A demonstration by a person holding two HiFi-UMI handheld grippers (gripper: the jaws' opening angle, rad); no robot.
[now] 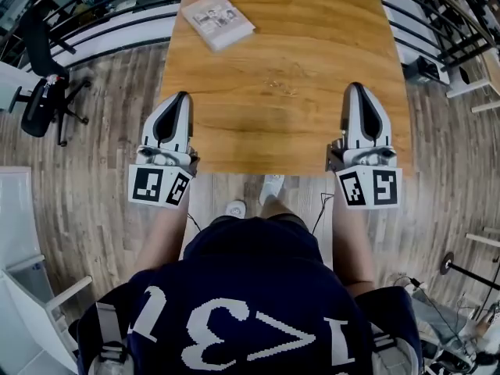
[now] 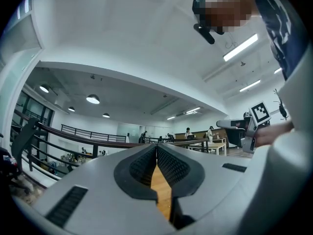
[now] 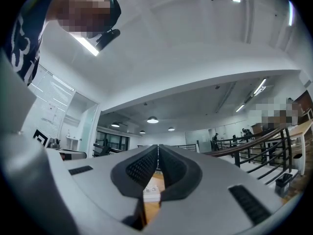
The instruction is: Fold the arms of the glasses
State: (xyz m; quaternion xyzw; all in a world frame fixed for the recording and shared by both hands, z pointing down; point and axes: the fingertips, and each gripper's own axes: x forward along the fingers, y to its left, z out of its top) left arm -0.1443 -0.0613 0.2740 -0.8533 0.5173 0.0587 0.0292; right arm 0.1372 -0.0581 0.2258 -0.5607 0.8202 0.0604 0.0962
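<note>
Glasses: can't make them out in any view, so no read on the frame or arms, or on where they sit relative to either gripper.

The only item showing on the worktop (image 1: 297, 76) is a flat pale booklet or box (image 1: 218, 19) with small printed pictures on top. It lies skewed near the far left corner. Can't tell which of the two it is.

The right gripper view shows a sliver of a pale flat item through the slot below the pads, far down the wood. It's too small to identify.

Left tongs (image 1: 182, 97): jaws together at the tips, nothing between them, just bare wood visible through the lower slot. Right tongs (image 1: 356, 87): same, tips closed and nothing clamped.

Both tips sit over the worktop's near edge, left one at the near left corner, right one towards the near right corner. They're well apart from each other and from the booklet. Can't tell if either touches the wood.
</note>
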